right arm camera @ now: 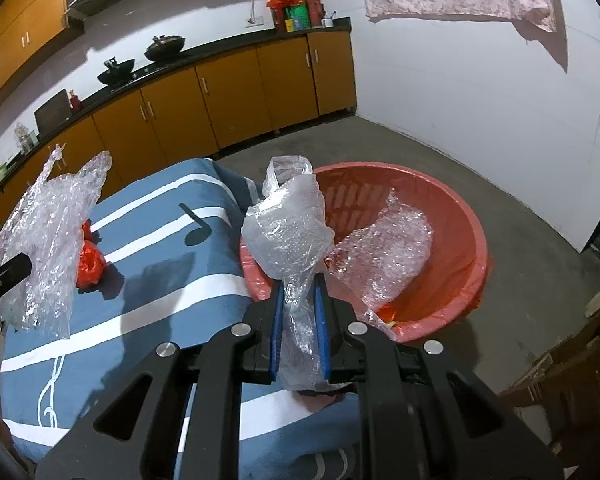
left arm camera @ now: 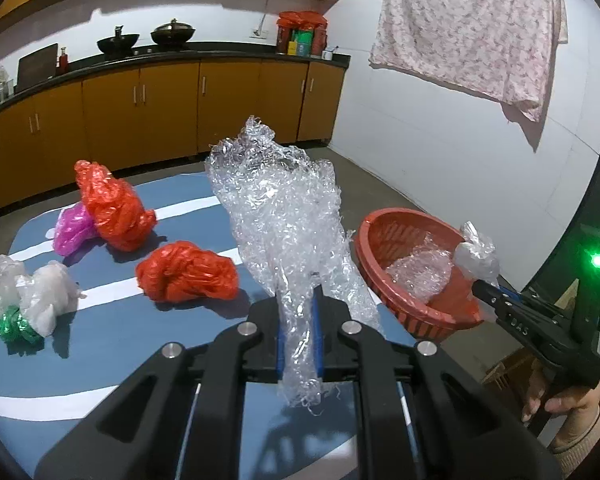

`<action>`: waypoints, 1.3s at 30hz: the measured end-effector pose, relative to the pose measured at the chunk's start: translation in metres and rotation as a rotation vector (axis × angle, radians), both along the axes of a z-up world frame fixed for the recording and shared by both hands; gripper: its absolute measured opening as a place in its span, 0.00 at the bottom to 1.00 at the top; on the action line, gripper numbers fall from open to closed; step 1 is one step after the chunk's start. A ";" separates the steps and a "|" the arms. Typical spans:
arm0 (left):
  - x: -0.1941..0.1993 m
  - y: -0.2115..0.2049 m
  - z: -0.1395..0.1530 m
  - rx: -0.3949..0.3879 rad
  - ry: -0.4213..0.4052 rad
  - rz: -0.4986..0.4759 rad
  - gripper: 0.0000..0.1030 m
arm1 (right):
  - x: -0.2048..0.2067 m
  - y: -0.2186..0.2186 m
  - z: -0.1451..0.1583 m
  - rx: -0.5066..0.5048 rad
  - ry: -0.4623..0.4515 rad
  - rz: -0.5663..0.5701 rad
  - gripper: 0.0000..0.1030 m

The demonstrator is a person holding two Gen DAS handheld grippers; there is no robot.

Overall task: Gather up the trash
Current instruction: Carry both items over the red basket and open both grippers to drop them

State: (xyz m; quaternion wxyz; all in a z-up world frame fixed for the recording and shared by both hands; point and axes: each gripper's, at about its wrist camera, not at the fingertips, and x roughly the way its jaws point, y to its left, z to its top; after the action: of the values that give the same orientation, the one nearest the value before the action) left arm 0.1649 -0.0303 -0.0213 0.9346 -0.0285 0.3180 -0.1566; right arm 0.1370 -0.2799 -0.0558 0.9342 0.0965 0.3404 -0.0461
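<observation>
In the left wrist view, the left gripper (left arm camera: 300,320) has its jaws clenched on a long, crinkled sheet of clear bubble wrap (left arm camera: 276,208), which stands up from the blue pads and flares wide at the top. Below it lies the worktop (left arm camera: 112,336), covered in a blue cloth with white stripes. On the cloth rest two crumpled red bags (left arm camera: 114,208) (left arm camera: 186,272), a pink bag (left arm camera: 72,232) touching the farther red one, and a whitish bag (left arm camera: 40,292) with a shiny green scrap (left arm camera: 12,326) against it. To the right, a round red basket (left arm camera: 384,268) with slotted walls sits at the worktop's edge and holds a wad of clear plastic (left arm camera: 420,272). The right gripper (left arm camera: 480,286) reaches in from the right, gripped by a hand (left arm camera: 560,404), and carries a small clear bag (left arm camera: 476,256) at the basket's near rim. In the right wrist view, the right gripper (right arm camera: 300,300) points down, jaws clamped on the twisted neck of that clear bag (right arm camera: 288,232), whose puffy body hangs over the basket's (right arm camera: 472,232) left rim. The clear wad (right arm camera: 384,256) lies inside the basket. At the left, the bubble wrap (right arm camera: 48,240) hangs from the left gripper's tip (right arm camera: 10,270) above the cloth (right arm camera: 160,280). Bare grey floor (right arm camera: 420,144) lies open beyond the basket up to the cupboards (right arm camera: 236,96) and the white wall.
</observation>
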 end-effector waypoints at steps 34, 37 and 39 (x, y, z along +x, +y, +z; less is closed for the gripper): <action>0.089 -0.178 -0.045 0.024 0.018 -0.319 0.11 | 0.043 -0.094 0.001 0.125 -0.074 -0.191 0.15; 0.097 -0.184 -0.049 0.019 0.034 -0.326 0.12 | 0.047 -0.095 0.001 0.135 -0.082 -0.191 0.15; 0.099 -0.185 -0.052 0.014 0.041 -0.324 0.14 | 0.050 -0.096 0.002 0.147 -0.090 -0.191 0.15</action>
State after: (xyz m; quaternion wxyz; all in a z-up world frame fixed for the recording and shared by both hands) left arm 0.2637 -0.2151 -0.0732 0.8906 0.0267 0.3384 -0.3026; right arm 0.1867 -0.3757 -0.0543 0.9303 0.1984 0.2900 -0.1053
